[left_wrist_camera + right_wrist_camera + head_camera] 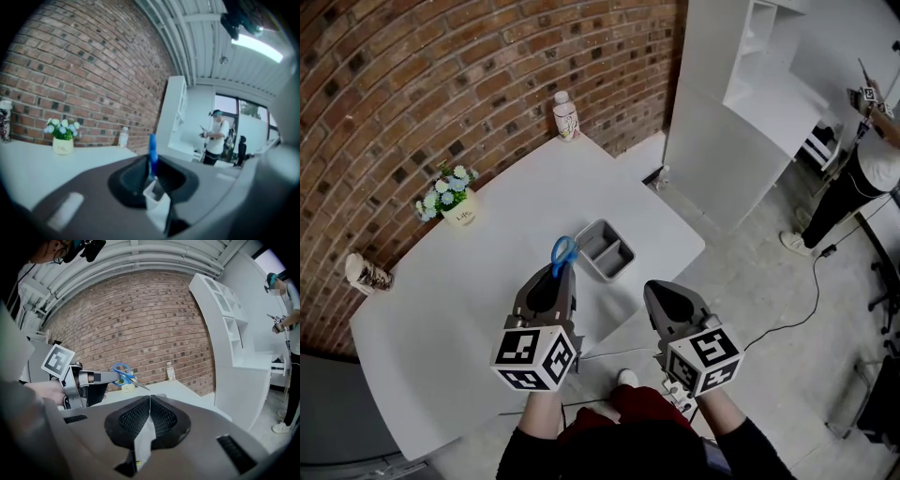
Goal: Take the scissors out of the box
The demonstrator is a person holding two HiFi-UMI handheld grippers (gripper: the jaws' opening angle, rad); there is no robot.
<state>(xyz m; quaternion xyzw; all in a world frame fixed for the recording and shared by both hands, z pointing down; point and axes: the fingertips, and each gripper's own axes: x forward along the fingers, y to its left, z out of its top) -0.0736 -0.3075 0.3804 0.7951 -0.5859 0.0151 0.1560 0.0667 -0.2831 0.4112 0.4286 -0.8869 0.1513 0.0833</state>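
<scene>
While your left gripper (561, 277) pinches the scissors (563, 253) near the blue handles, they hang in the air clear of the box (622, 266) and over the table (487, 216), with the blade end jutting free past the jaws. That hold looks narrow and off-centre to me, so a quick swing or tilt could make the scissors pivot in the pads, or slip out and drop onto the table or back into the box. Your right gripper (662, 294) has its jaws pressed together on nothing beside the left, so it gives no backup if the grip fails.
</scene>
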